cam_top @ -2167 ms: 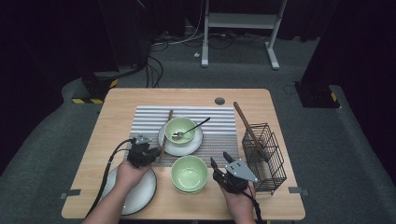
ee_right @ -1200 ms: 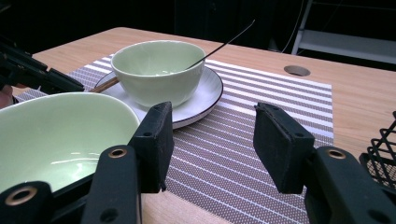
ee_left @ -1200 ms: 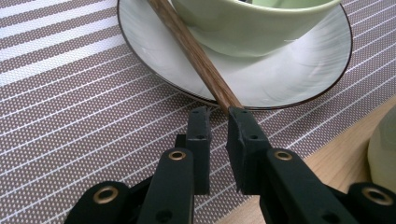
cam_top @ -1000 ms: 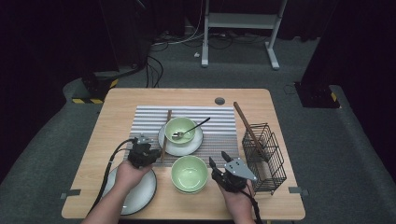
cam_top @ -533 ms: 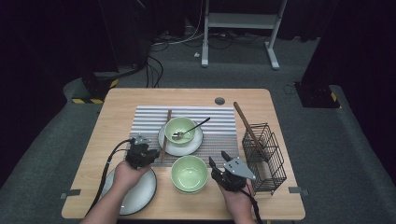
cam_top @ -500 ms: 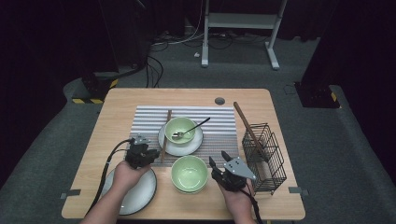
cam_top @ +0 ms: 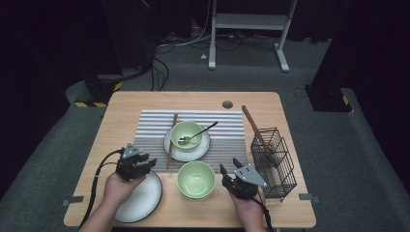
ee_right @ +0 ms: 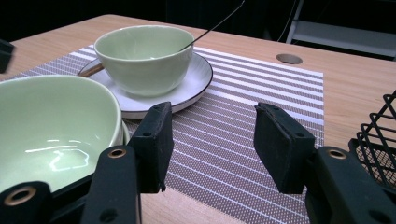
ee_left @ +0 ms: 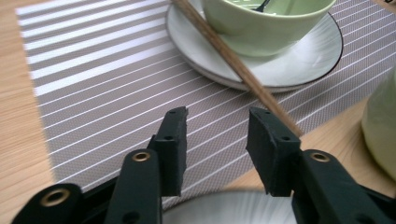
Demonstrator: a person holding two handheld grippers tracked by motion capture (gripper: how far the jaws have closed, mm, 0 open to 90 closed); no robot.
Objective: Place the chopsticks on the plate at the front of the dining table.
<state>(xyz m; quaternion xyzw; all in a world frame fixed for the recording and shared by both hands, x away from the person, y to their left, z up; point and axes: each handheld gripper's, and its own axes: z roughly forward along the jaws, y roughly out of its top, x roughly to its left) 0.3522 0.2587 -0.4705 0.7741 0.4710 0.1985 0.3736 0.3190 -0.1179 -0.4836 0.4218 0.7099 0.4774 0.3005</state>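
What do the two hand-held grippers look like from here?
Both are black. The left hand-held gripper and the right hand-held gripper each carry a grey three-cornered plate on top and trail a black cable. Up close, the jaws end in flat, black, blocky pads, and the arms behind them have brass-coloured rivets. Both forearms are bare, with no sleeves in sight.

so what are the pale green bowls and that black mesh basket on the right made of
The pale green bowls look like glazed ceramic: glossy, with bright reflections inside the nearer one. The black mesh basket looks like coated or painted metal wire: thin rigid rods in an open grid, matte black.
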